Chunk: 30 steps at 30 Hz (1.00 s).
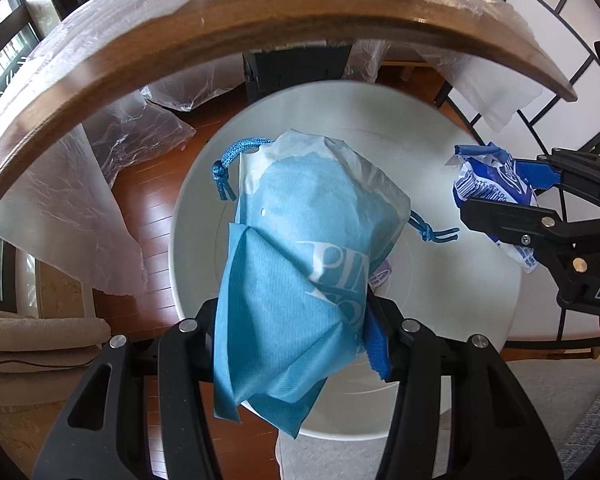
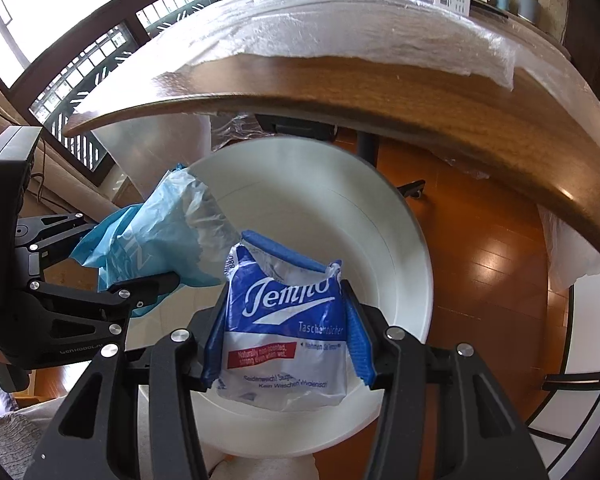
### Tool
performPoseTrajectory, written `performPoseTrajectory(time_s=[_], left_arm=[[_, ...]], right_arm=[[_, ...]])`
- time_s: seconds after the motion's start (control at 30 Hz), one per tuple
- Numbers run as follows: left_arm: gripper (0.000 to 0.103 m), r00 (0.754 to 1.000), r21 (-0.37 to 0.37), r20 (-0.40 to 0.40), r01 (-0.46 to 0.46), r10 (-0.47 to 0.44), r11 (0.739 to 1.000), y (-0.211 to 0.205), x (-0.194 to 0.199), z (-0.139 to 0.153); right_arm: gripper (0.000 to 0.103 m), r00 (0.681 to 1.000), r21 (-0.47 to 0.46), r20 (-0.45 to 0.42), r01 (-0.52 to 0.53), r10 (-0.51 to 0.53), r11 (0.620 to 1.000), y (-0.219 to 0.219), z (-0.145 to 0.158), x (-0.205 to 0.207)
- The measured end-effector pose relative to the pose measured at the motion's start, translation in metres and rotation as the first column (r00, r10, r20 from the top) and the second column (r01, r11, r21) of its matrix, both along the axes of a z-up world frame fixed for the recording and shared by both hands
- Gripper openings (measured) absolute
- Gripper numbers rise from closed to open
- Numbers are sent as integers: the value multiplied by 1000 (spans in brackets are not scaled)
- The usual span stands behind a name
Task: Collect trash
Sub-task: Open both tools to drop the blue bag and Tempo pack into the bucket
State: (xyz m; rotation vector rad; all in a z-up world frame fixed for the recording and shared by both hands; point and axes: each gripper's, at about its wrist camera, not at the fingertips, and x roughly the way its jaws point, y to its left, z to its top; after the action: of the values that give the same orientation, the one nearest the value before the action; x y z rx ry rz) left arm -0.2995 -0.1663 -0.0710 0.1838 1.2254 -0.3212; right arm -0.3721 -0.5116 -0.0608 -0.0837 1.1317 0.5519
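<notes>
Two hand-held grippers are in view, and each is clamped on one piece of trash above a white bin (image 1: pixel 204 208). In the left wrist view, we see the left hand-held gripper (image 1: pixel 296 328) closed on the lower part of a light blue paper bag (image 1: pixel 300 264); the bag stands up out of the jaws and extends forward over the bin's opening. Its dark blue cord handles (image 1: pixel 224 172) stick out at both sides near the top. In the right wrist view, we see the right hand-held gripper (image 2: pixel 284 340) closed on a blue and white tissue packet (image 2: pixel 284 320), with a blue finger pad (image 2: pixel 358 340) pressed against each side edge. The packet is crumpled, printed face toward the camera, and hangs over the bin's interior. From the left wrist view, the packet sits to the right of the bag, apart from it, near the bin's right rim. A wooden bench (image 2: pixel 340 88) curves above the bin, partly covered with white plastic sheeting (image 2: pixel 340 28). The bin stands on a wooden floor (image 2: pixel 480 248).
</notes>
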Motion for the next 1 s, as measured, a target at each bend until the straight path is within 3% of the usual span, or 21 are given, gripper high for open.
performPoseTrajectory(time_s=[0.37, 0.53, 0.67, 0.83, 0.93, 1.0], left_arm=[[54, 999, 19, -37, 24, -23, 1000, -10, 12, -18], [70, 999, 12, -46, 17, -17, 1000, -6, 14, -20], [72, 1000, 2, -24, 9, -9, 1000, -1, 8, -7], [72, 998, -44, 63, 4, -1, 999, 11, 2, 41], [99, 979, -94, 202, -11, 30, 996, 22, 9, 96], [101, 957, -115, 283, -32, 64, 993, 29, 20, 122]], right_arm=[[50, 999, -7, -43, 25, -25, 1000, -1, -19, 12], [64, 999, -7, -26, 34, -35, 999, -2, -14, 12], [71, 999, -11, 31, 40, -40, 999, -10, 6, 8], [85, 981, 32, 178, 67, -72, 997, -24, 63, 6], [99, 943, 65, 303, 121, -135, 991, -33, 102, 16], [99, 917, 82, 357, 157, -176, 984, -36, 121, 31]])
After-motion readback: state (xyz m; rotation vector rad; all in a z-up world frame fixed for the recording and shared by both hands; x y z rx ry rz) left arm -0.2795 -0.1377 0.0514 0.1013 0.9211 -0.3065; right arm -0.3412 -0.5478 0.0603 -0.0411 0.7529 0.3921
